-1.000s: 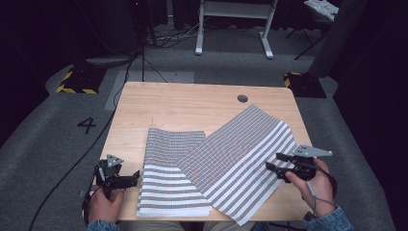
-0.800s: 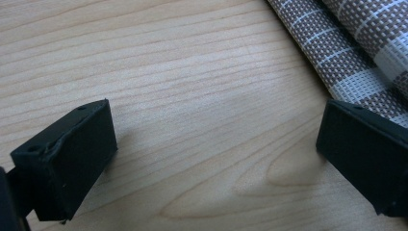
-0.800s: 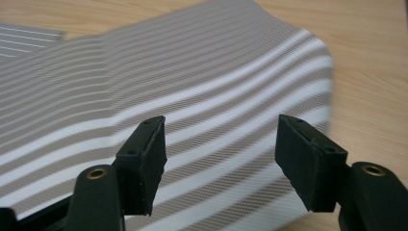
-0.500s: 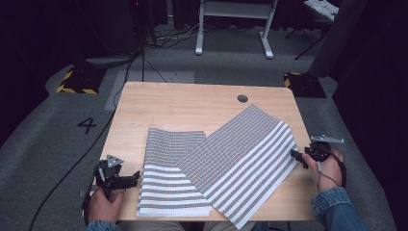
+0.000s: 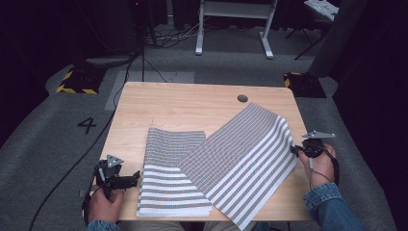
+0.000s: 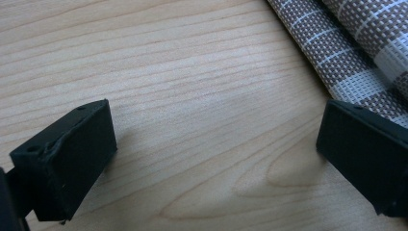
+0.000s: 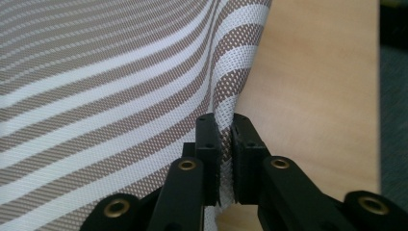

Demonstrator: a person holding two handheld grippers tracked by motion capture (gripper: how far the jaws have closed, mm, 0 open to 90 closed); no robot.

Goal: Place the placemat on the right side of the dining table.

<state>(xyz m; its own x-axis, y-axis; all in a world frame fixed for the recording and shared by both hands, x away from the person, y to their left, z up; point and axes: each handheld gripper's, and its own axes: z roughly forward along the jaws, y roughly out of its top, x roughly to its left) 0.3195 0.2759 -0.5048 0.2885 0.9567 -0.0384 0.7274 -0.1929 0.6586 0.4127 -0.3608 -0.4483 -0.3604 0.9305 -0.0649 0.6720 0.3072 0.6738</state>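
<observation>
Left gripper (image 5: pixel 126 180) rests on the table (image 5: pixel 192 103), jaws apart, empty, just beside the folded mat (image 5: pixel 166 192). Right gripper (image 7: pixel 225 144) has just closed, pinching the right edge of the striped mat (image 5: pixel 240 159) overlapping it. Step: grasp made. Next, likely lift and pull clear.

Wood table (image 5: pixel 183 103) w/ round hole (image 5: pixel 242 98), grey floor marked "4" (image 5: pixel 87 125), white desk frame (image 5: pixel 234 21) behind.
</observation>
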